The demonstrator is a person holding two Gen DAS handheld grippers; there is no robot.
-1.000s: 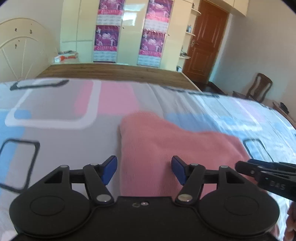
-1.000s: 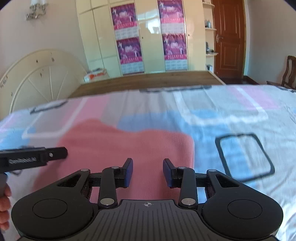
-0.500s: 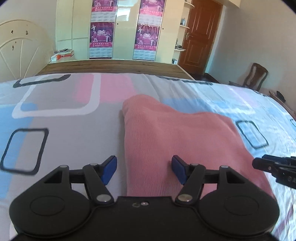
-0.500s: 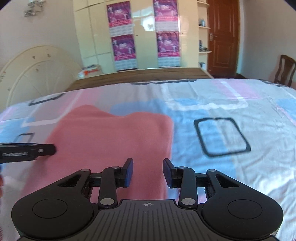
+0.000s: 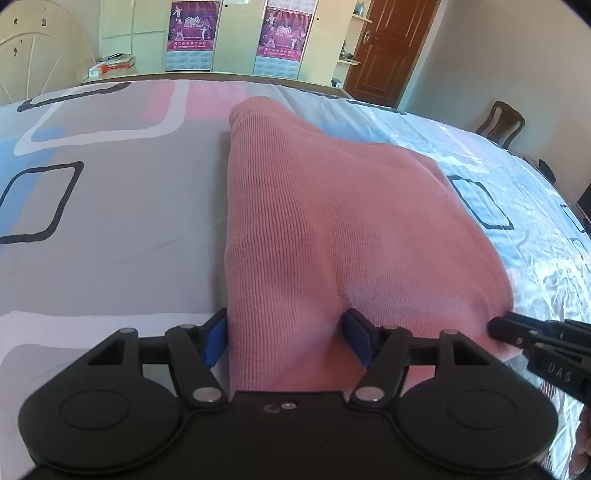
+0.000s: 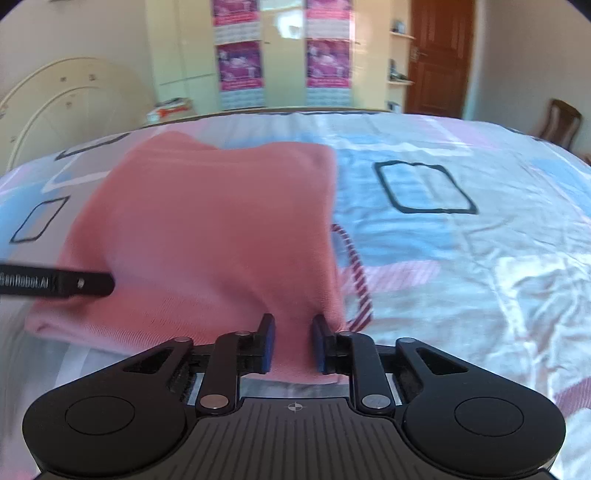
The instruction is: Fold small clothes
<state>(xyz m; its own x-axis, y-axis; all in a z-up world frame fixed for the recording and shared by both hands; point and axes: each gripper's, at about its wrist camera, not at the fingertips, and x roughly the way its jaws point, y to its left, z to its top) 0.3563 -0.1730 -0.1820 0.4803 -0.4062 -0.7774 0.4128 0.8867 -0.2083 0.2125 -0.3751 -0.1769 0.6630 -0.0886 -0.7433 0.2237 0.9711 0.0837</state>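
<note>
We have the pink garment (image 5: 332, 229) lying on the patterned bedsheet (image 5: 110, 229). Our left gripper (image 5: 286, 341) straddles its near left edge, jaws wide, pads not pressing. Our right gripper (image 6: 293, 343) has just been closing; near right corner between its jaws, can't tell whether clamped.

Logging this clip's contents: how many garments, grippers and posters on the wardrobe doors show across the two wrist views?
Pink garment on the bed: 1
Grippers: 2, left gripper and right gripper
Posters: 2, poster and second poster
Total: 5
</note>
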